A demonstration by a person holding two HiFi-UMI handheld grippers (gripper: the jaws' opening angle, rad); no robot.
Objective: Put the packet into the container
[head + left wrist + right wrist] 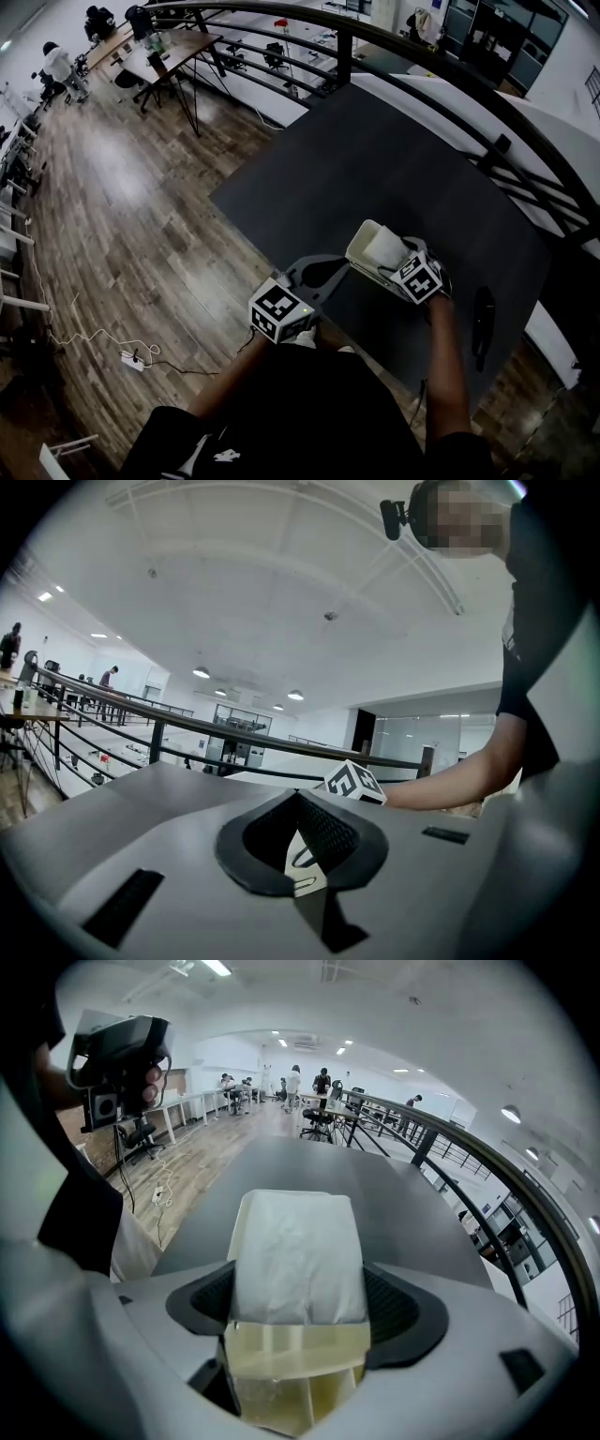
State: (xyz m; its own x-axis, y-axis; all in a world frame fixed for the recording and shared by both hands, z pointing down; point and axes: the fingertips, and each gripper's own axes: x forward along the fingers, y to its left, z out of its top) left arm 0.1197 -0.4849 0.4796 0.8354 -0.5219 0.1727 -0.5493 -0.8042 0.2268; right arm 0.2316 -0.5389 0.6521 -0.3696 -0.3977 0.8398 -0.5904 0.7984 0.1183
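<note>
Packet point(298, 1251) sits inside the translucent container point(295, 1372). The right gripper point(305, 1309) pinches the container by its sides above the table point(375, 169), probably so both can be carried together. The left gripper point(300, 832) has its jaws pressed together and appears empty. No writing is legible.

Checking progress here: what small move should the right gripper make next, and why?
Probably lower the translucent cream plastic container onto the dark grey table: the white packet already seems to lie inside it, and the right gripper holds it over the table.
</note>
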